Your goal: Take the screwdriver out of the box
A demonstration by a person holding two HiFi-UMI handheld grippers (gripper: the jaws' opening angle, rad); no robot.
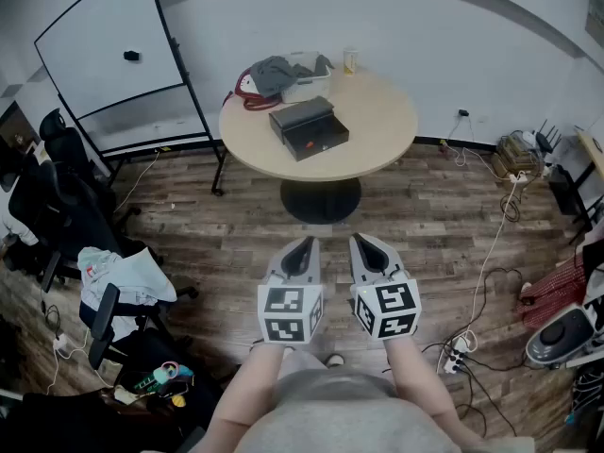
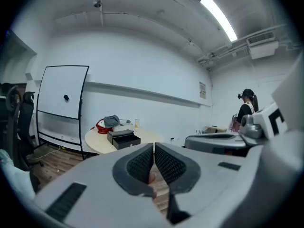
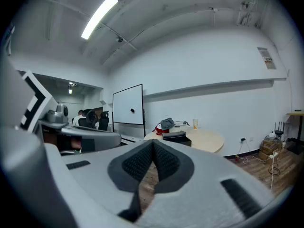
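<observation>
Both pairs of jaws are closed on nothing, with the left gripper and right gripper held side by side. Well ahead of them, across wooden floor, a black box sits on a round table. The screwdriver cannot be seen and is presumably inside. It is likely light, rigid and smooth, so grip its handle crosswise.

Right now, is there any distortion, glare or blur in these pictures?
Head view: fisheye curves the wall, yet the table and black box are sharp and evenly lit. Left gripper view: dark rounded corners, a bright ceiling light, the box small and distant. Right gripper view: same dark corners and bending.
</observation>
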